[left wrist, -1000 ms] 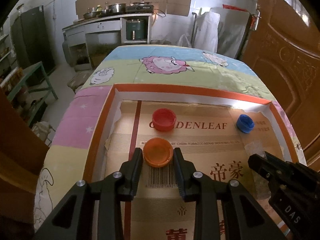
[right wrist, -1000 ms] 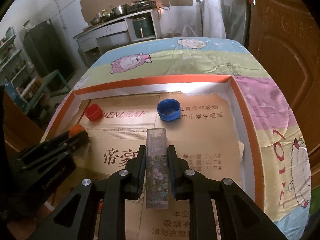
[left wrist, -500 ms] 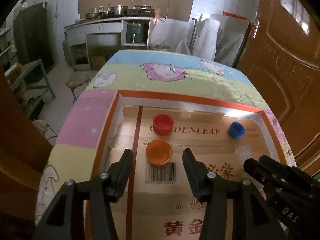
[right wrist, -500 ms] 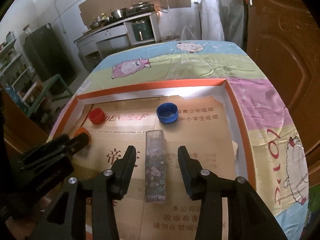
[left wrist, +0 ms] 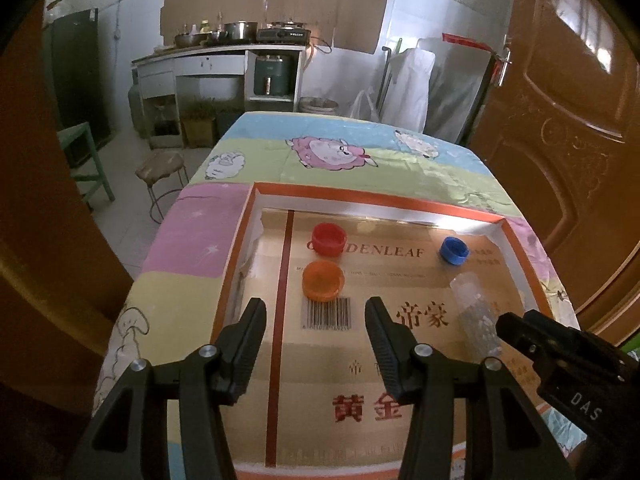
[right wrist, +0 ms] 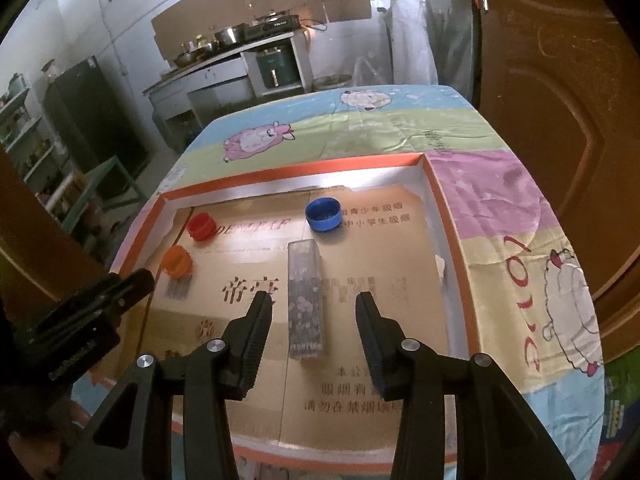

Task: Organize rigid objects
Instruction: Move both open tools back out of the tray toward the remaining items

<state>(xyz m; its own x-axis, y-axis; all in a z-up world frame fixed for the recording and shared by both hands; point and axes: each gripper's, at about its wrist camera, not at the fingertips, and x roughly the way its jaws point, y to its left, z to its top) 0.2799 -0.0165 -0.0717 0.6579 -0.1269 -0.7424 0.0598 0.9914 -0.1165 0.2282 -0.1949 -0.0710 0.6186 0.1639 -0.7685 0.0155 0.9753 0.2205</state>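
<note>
We have both tools spread wide and holding nothing: our left gripper (left wrist: 316, 312) has just opened off the orange cap (left wrist: 323, 280), our right gripper (right wrist: 314, 308) off the clear box (right wrist: 305, 300). Both lie flat inside the tray (right wrist: 448, 216), near its red cap (left wrist: 329, 239) and blue cap (right wrist: 323, 214), apparently sorted there.

My grippers (left wrist: 316, 312) are plain black. The tray (left wrist: 360, 196) has an orange rim, white walls and a tan cardboard floor with red and brown print. Caps: one red (left wrist: 329, 239), one orange (left wrist: 323, 280), one blue (left wrist: 454, 250). The clear box (right wrist: 305, 300) has a flowery pattern, and the pastel cloth (left wrist: 328, 152) has cartoon sheep.
</note>
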